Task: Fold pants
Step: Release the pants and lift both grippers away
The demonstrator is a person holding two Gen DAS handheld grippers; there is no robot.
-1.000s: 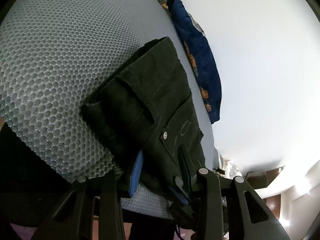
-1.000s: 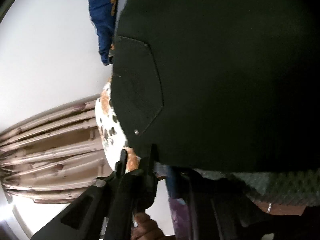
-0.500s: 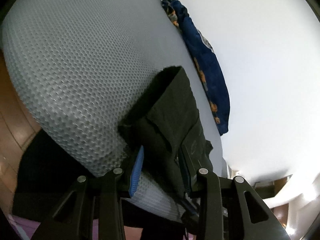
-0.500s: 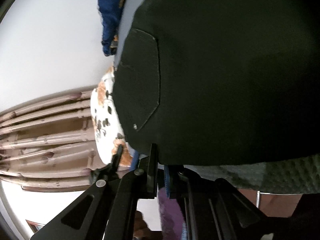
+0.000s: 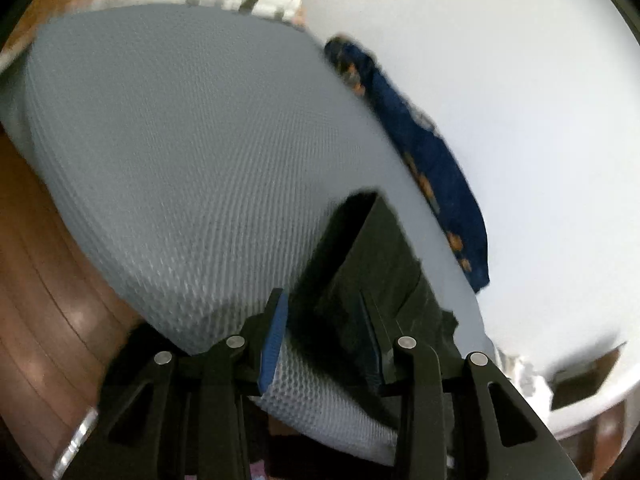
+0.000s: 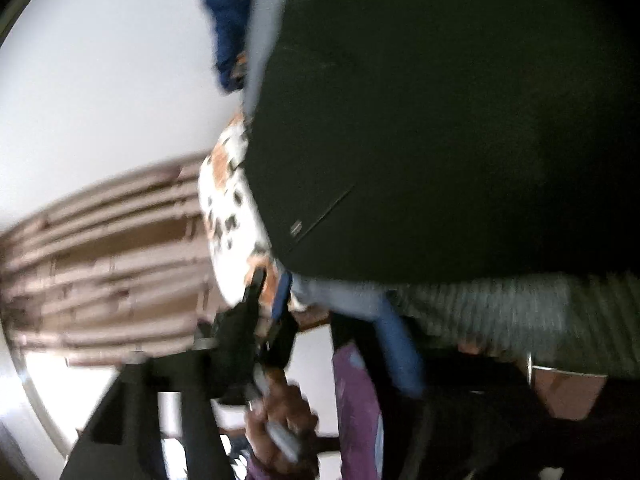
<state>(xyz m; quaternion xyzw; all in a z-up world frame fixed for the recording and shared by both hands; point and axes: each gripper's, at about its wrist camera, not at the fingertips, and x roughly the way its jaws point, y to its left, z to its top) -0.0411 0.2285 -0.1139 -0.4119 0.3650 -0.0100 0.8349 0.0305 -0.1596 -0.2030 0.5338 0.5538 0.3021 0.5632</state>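
The black pants (image 5: 376,256) lie on a grey mesh mattress (image 5: 192,152). My left gripper (image 5: 322,308) is shut on a folded corner of them, and the cloth rises from between the blue pads (image 5: 272,340). In the right wrist view the pants (image 6: 440,120) fill the upper right, with a back pocket rivet showing. My right gripper (image 6: 336,292) sits just under their lower edge. Its jaws are opening, the pads (image 6: 282,296) stand apart from the cloth, and only the mattress edge shows between them. Both views are blurred.
A blue cloth with orange print (image 5: 432,160) lies along the mattress by the white wall (image 5: 520,100). A white and orange spotted pillow (image 6: 232,216) sits past the pants. Wooden floor (image 5: 36,280) lies to the left. A person's hand (image 6: 280,412) shows below the right gripper.
My left gripper has lifted and drawn back with the pants corner, so more mattress and floor show. My right gripper, shut on the pants' edge before, now has its fingers apart and off the cloth.
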